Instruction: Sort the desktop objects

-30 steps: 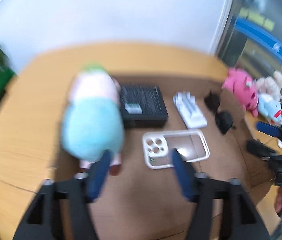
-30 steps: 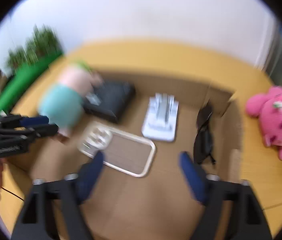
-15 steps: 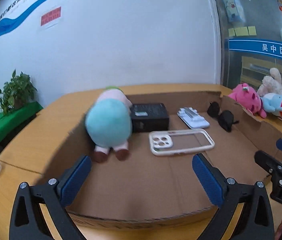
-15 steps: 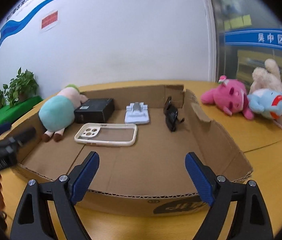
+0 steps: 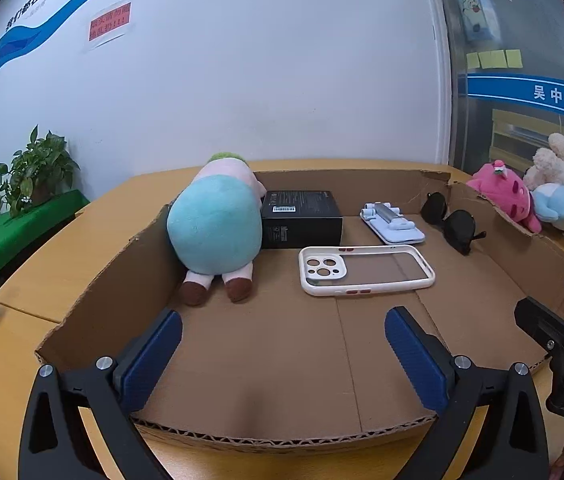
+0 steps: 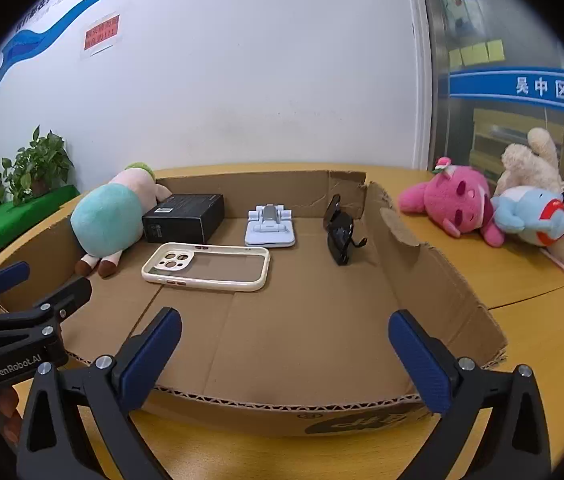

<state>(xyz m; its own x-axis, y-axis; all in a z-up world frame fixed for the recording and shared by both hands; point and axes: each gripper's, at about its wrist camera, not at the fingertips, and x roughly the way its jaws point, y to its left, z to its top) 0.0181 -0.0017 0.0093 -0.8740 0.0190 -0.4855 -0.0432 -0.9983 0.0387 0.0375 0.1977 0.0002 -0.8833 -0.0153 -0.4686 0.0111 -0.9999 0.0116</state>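
A: Left wrist view first. Left gripper (image 5: 282,336) sits at the near edge of the box (image 5: 110,288), jaws spread to full width, nothing between them. A second ago they were narrower and hung over the plush (image 5: 216,226) and the case (image 5: 366,270); they've just been opening, and the view has pulled back and dropped low.

B: Contents?

A: Plush lies at the left wall of the box, touching the black carton (image 5: 302,218). Case is flat mid-floor. Phone stand (image 5: 392,224) is far right of centre, sunglasses (image 5: 452,222) near the right wall. Right gripper shows at the right edge of this view, outside the box.

B: Right wrist view?

A: Same story. Right gripper (image 6: 284,340) is at the near edge, jaws wide, empty, and they've also just opened further. Earlier it looked down into the box, blurred; now it's low and sharp. Left gripper (image 6: 38,278) is visible at the left by the box corner. Pink plush (image 6: 448,204) and two more toys lie on the table (image 6: 530,320), right of the box, well apart from it.

B: Meaning for the sort?

A: My read: both tools backed off with nothing held, so either a reset or done. Five items in the box, three toys outside. Can't tell if those belong in.
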